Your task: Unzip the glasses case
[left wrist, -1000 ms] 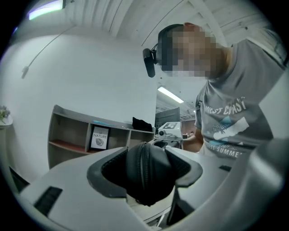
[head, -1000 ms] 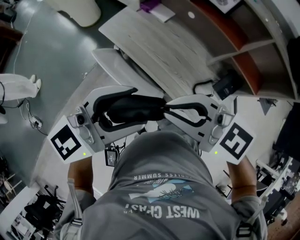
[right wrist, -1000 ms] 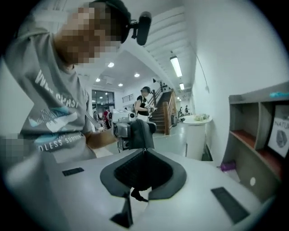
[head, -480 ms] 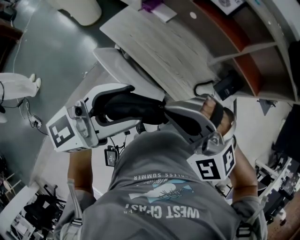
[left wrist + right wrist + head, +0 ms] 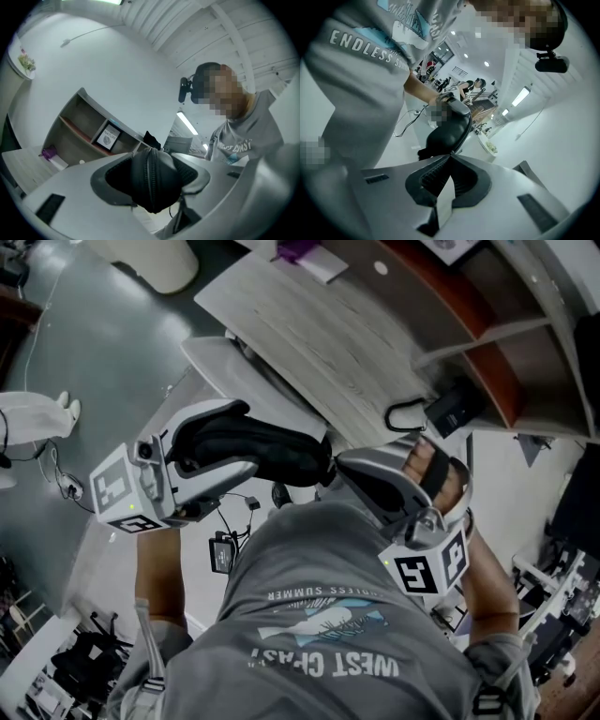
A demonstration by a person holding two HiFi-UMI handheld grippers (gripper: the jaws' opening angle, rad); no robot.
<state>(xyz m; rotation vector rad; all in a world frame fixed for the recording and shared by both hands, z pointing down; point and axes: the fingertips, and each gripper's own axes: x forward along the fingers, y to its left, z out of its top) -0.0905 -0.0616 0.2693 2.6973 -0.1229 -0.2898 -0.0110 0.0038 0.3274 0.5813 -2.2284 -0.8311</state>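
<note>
**A:** 2 tools on 1 job, so start at the left.

**B:** The left gripper point(image 5: 236, 440) has its jaws spread wide and clamped on the glasses case point(image 5: 277, 454), with its pads pressing both flanks. The case is held in mid-air before the person's chest, clear of the wooden desk point(image 5: 319, 329).

**A:** And further right?

**B:** The zipper point(image 5: 149, 171) looks fully closed where it runs over the case's rounded end. The right gripper point(image 5: 336, 466) has its jaws fully together at the case's far end. I cannot tell whether the pull tab sits between the tips.

**A:** What could go wrong?

**B:** If the tips only nip the tab's edge, I think a tug would let it slip free. The left grip holds only 1 end, so drag from the slider could twist the case in the pads. The slider may also bind on the curved corner.

**A:** Counts?

**B:** 2 grippers, 1 case, 1 zipper, 1 desk.
</note>
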